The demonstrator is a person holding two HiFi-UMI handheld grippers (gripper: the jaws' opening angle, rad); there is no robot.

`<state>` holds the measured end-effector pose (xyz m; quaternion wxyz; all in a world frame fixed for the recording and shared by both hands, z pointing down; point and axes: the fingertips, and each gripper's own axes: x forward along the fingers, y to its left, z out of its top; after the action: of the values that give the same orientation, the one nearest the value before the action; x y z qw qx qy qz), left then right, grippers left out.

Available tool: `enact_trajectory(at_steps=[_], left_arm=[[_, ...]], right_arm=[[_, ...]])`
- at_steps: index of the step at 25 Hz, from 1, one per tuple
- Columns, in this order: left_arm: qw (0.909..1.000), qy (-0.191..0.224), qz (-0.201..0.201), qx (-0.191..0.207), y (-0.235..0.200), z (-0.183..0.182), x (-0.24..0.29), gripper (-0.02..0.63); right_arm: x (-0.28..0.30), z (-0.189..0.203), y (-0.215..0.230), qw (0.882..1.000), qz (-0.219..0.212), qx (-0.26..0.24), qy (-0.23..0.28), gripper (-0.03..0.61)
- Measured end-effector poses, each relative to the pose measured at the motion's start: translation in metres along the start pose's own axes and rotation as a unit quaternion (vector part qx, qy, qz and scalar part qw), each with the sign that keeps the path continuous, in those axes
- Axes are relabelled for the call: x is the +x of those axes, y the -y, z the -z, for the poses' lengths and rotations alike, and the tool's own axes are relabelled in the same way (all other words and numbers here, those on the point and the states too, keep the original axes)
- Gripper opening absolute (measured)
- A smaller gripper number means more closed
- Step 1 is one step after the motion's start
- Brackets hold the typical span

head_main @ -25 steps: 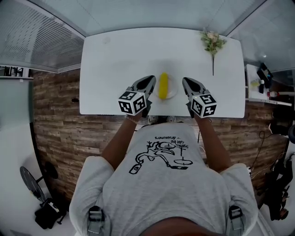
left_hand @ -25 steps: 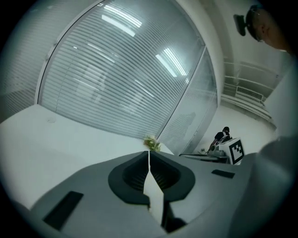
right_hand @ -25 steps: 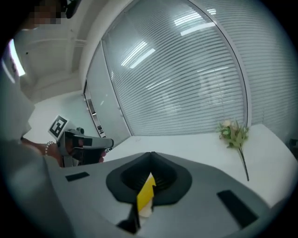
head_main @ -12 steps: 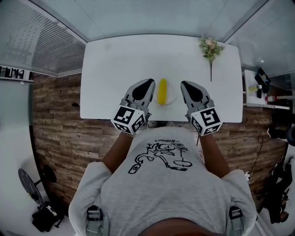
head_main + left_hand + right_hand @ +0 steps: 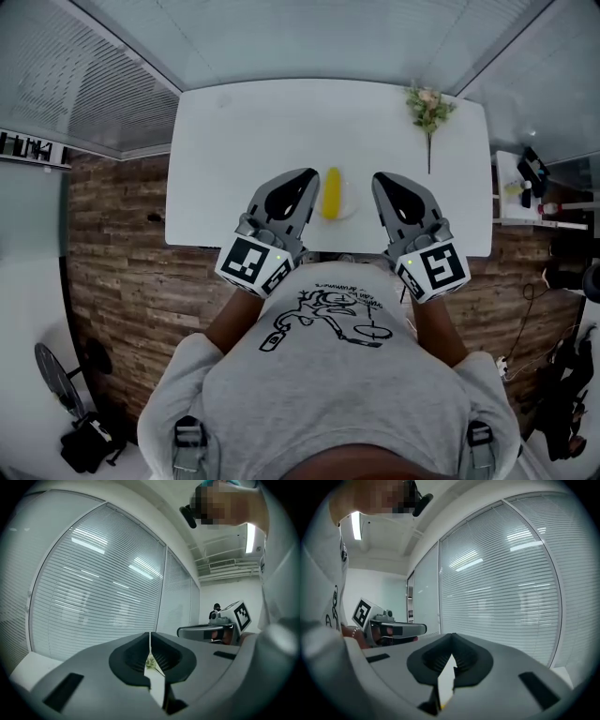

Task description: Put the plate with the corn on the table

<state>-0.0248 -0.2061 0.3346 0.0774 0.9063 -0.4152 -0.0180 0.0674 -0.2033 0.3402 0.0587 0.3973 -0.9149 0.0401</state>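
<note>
The white plate [image 5: 349, 204] lies flat on the white table [image 5: 244, 150], near the edge closest to the person, with the yellow ear of corn [image 5: 331, 191] resting lengthwise across its middle. Nothing touches either of them. The left claw [image 5: 306, 178] hangs just to the left of the plate and the right claw [image 5: 382, 180] a little further off on its right, so the plate sits between the two, apart from both.

Each claw's own view shows its tips pressed together with nothing pinched between them; only a thin sliver of bright table shows through the slit below the tips. Both views look out at slatted window blinds [image 5: 93, 588] and the ceiling more than at the table (so both claws appear tipped upward, away from the plate).

Judging from how things lie, the task looks finished: plate and corn are down on the table, level and released. What is left, if anything, is only to draw the claws clear. A sprig of flowers [image 5: 428, 105] lies at the far right corner of the table, well apart from the plate.
</note>
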Motion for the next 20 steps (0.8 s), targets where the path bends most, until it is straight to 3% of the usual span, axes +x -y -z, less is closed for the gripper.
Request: enact_trajectory(at_steps=[8,20], left_arm=[[0.9996,0.023,0.013,0.013,0.019,-0.036,-0.011,0.026],[0.9991,0.033,0.018,0.022,0.03,-0.051,-0.017,0.026]], right_arm=[[-0.016,-0.035,-0.015,1.0,-0.009,-0.011,0.016,0.006],[-0.024,-0.05,-0.022,1.0,-0.012,-0.013,0.025,0.005]])
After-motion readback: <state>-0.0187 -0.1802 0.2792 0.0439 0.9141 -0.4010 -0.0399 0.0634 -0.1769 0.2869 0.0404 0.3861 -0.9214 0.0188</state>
